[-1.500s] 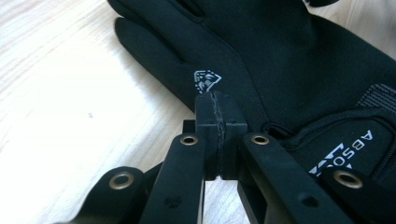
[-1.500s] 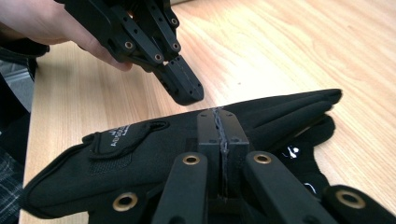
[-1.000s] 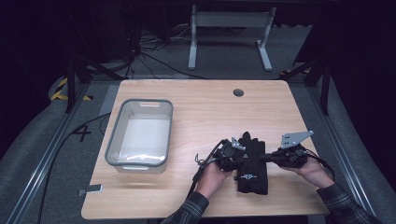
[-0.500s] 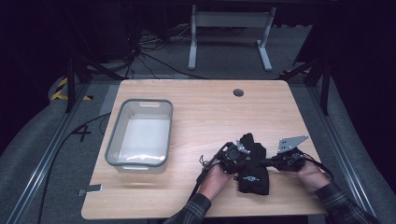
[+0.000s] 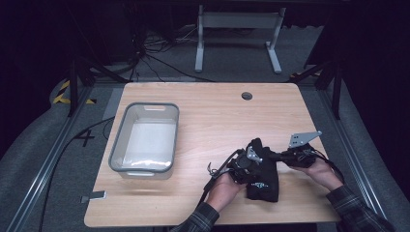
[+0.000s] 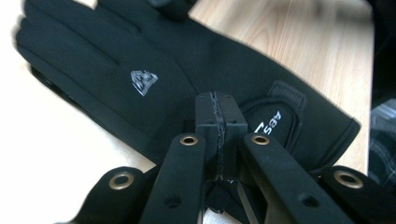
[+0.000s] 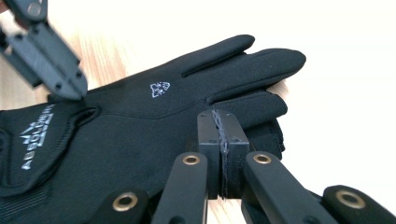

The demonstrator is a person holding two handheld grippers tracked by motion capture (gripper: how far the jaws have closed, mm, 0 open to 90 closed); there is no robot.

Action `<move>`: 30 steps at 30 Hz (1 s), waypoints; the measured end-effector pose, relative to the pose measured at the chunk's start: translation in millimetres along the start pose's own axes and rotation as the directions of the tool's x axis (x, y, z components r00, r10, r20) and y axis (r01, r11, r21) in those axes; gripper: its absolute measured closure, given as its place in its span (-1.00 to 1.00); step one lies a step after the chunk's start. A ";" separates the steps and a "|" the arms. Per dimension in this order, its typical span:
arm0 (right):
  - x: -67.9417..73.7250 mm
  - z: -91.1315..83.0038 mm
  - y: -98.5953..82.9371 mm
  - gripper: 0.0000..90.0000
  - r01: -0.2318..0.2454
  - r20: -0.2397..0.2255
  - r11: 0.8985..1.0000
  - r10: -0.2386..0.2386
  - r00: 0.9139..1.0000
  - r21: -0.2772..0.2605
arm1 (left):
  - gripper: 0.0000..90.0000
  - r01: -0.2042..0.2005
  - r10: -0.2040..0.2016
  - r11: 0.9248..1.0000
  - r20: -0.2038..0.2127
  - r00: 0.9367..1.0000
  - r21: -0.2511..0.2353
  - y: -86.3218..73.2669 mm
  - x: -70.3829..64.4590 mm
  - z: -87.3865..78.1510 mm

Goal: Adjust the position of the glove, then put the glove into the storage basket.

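Note:
A pair of black gloves (image 5: 263,180) lies stacked near the table's front right, cuff toward the person. In the left gripper view the top glove (image 6: 140,60) shows a small silver logo and a printed cuff tab. My left gripper (image 5: 257,157) (image 6: 217,100) is shut, its tips low over the glove by the cuff, with no fabric seen between the pads. My right gripper (image 5: 271,156) (image 7: 218,116) is shut too, at the edge of the glove (image 7: 140,126) near its fingers. The left gripper (image 7: 74,88) touches the cuff end in the right gripper view.
A clear plastic bin (image 5: 151,105) with a grey rim stands on the left half of the wooden table (image 5: 217,116). A round cable hole (image 5: 247,95) sits near the far edge. The table's right edge is close beyond the right hand (image 5: 321,171).
Both grippers have shifted slightly over the gloves. The left one has moved a little toward the front edge and the right one has drawn in leftward. The gloves have barely moved.

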State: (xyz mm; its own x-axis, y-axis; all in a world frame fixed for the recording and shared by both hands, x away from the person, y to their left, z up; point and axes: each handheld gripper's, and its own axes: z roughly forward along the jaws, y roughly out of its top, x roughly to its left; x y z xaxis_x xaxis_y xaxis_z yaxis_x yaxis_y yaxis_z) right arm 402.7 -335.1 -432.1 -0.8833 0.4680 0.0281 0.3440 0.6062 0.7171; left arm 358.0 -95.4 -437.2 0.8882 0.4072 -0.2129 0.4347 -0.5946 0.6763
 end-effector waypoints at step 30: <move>24.4 14.3 -7.2 1.00 0.058 -0.090 0.997 -0.053 0.995 0.051 | 0.99 0.044 -0.035 0.997 -0.125 0.992 0.071 -10.2 30.6 -4.3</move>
State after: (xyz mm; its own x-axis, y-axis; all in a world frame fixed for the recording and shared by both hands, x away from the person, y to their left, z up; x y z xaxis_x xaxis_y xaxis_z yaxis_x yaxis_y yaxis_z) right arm 383.2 -318.8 -446.5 -0.9254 0.3755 0.0520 0.3079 0.6645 0.6809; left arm 380.1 -73.8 -447.6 0.8469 0.5112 -0.1467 0.4829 -0.6235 0.6148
